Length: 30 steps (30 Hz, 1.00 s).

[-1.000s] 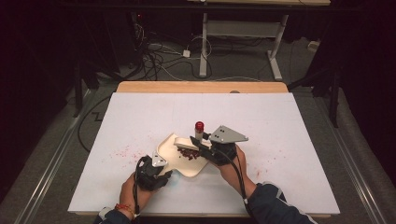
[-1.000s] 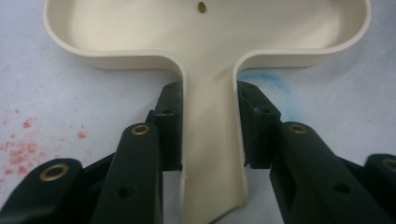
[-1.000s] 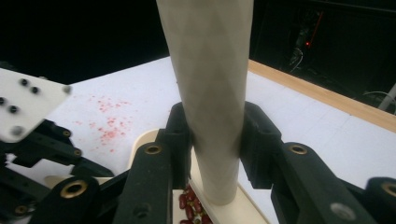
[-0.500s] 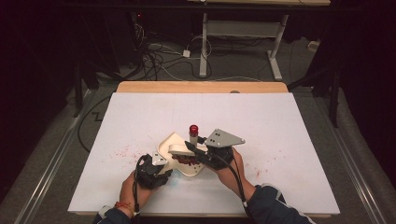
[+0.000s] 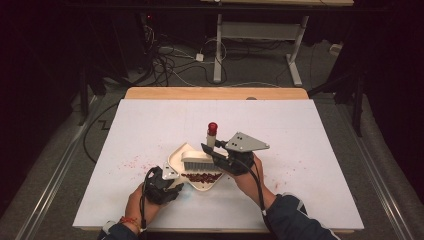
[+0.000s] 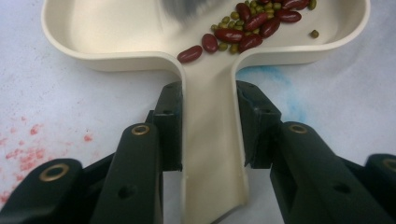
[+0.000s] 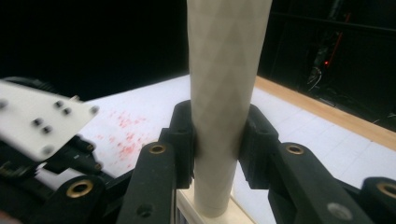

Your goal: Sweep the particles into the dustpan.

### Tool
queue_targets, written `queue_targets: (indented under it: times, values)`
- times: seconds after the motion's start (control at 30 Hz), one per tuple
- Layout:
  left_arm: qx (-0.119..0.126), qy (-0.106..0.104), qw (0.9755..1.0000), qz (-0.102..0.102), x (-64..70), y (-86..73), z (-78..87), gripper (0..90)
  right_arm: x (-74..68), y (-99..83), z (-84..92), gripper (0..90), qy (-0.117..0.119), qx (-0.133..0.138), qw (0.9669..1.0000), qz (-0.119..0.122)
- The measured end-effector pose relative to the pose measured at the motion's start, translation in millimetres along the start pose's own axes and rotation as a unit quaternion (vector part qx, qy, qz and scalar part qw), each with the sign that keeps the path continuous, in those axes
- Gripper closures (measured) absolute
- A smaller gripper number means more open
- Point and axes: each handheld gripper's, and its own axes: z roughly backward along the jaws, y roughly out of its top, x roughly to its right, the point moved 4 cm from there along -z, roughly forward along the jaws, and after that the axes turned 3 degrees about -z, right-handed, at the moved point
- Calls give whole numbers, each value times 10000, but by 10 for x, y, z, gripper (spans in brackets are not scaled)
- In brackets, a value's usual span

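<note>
So here's the setup: the left gripper (image 6: 205, 140) is clamped tight on the flat handle of a cream dustpan (image 5: 192, 165), which sits just below the middle of the high view on the white table (image 5: 310, 165). The right gripper (image 7: 217, 140) is squeezed shut around the pale handle of a small brush (image 5: 200, 161), its jaws having just closed that last little bit, and the bristle head is down inside the pan, with the red-tipped handle end poking up toward the middle of the frame.

The beans (image 6: 243, 30), big red ones and small green ones, are piled near the top centre of the left gripper view, right where the pan narrows into its handle. One red bean (image 6: 190, 54) has already strayed a bit down the neck.

What could go wrong, as far as I can judge:

- Tip the pan handle-down even a little and the beans roll straight down that channel toward the jaws and off onto the table.
- The pan's mouth is open at the far side, so a hard brush stroke the wrong way could flick beans back out.
- The brush handle is round and smooth-looking, so it might twist in the grip if the bristles drag.
- Red speckles (image 5: 131, 162) at the left of the pan look like leftover bits; hard to tell.
</note>
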Motion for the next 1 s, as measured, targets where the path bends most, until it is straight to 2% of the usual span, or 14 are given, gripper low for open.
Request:
queue_targets:
  times: [0.2,0.37,0.43,0.53,0.6,0.63,0.67,0.77,0.93,1.0]
  values:
    - [-49,-46,10000,-62,5,-50,38,634,132,62,74,703,-83,174,9998,-53]
    - [-88,-74,9997,-193,11,-106,92,633,257,126,265,703,-203,133,9996,-109]
    - [-114,-93,9995,-269,11,-127,121,633,339,152,396,703,-308,134,9994,-124]
    - [-125,-121,9994,-288,14,-140,137,633,394,146,483,703,-401,96,9991,-131]
    - [-172,-155,9992,-340,25,-153,156,633,453,122,565,703,-562,49,9983,-142]
    - [-183,-161,9991,-358,37,-156,164,633,518,89,647,703,-717,-10,9974,-107]
    - [-194,-166,9989,-392,50,-157,171,633,518,89,647,703,-717,-10,9974,-107]
    - [-234,-213,9984,-467,96,-148,183,633,623,0,755,703,-953,-139,9953,-109]
    - [-256,-246,9981,-509,161,-119,171,633,663,-106,783,703,-1244,-328,9917,88]
    - [-262,-265,9979,-521,188,-96,150,633,674,-161,751,703,-1449,-389,9885,202]
